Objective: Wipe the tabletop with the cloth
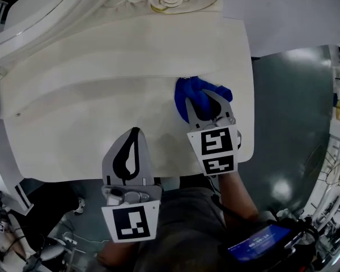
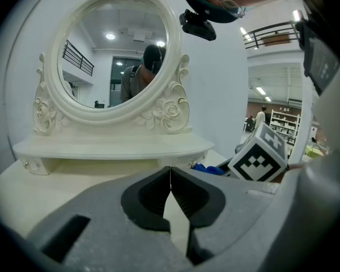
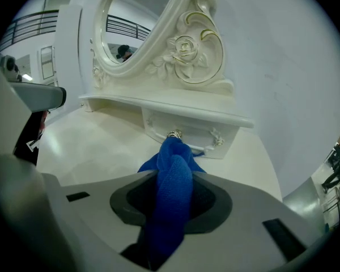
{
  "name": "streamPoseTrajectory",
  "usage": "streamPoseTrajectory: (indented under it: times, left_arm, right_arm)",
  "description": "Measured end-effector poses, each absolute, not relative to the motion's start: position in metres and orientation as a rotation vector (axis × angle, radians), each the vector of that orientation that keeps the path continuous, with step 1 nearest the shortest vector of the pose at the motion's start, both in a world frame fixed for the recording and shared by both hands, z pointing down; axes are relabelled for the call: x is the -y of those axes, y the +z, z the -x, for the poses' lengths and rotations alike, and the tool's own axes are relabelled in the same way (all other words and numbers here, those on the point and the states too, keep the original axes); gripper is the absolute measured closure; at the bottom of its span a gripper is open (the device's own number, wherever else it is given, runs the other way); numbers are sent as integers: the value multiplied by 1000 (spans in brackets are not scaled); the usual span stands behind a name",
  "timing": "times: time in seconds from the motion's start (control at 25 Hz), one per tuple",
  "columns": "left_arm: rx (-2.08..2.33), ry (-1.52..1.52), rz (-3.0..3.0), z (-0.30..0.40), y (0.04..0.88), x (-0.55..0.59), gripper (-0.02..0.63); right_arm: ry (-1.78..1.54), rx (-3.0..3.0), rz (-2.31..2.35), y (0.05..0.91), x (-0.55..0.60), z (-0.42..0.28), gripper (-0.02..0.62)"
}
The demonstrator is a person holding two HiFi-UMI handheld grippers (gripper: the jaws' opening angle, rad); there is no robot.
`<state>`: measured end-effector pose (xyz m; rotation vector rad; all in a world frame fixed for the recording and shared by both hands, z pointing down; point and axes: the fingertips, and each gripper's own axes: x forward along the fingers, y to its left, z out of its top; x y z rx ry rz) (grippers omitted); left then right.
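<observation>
A blue cloth (image 1: 199, 95) lies bunched on the right part of a white dressing bench (image 1: 90, 101), pinched between the jaws of the right tool (image 1: 208, 107). The jaws are closed on the fabric, which fills the gap between them and spills out ahead onto the bench top. In the right gripper view the cloth's front end lies just short of a small metal knob (image 3: 174, 134) on the low drawer unit (image 3: 187, 130) at the back of the bench; whether the two touch cannot be told.

The left tool (image 1: 135, 134) hangs over the bench's near edge, to the left of the right one and apart from the cloth. Its jaws are pressed together at the tips with nothing between them. Each tool carries a cube with black-and-white square markers (image 1: 218, 149), seen nearest the camera in the head view.

Behind the cloth the bench rises in a curved shelf (image 3: 170, 109), and above it stands an oval mirror (image 2: 116, 55) in a carved white frame with rose ornaments. A person's reflection (image 2: 143, 75) shows in the glass. A grey-green floor (image 1: 283, 123) shows to the right of the bench.
</observation>
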<state>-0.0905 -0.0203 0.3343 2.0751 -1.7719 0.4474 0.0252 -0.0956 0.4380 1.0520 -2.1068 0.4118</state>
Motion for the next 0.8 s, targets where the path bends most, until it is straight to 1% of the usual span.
streamPoseTrajectory:
  times: [0.8]
  left_arm:
    - [1876, 413, -1993, 192, 329, -8, 589]
  right_arm:
    - [361, 2161, -949, 436, 75, 86, 485]
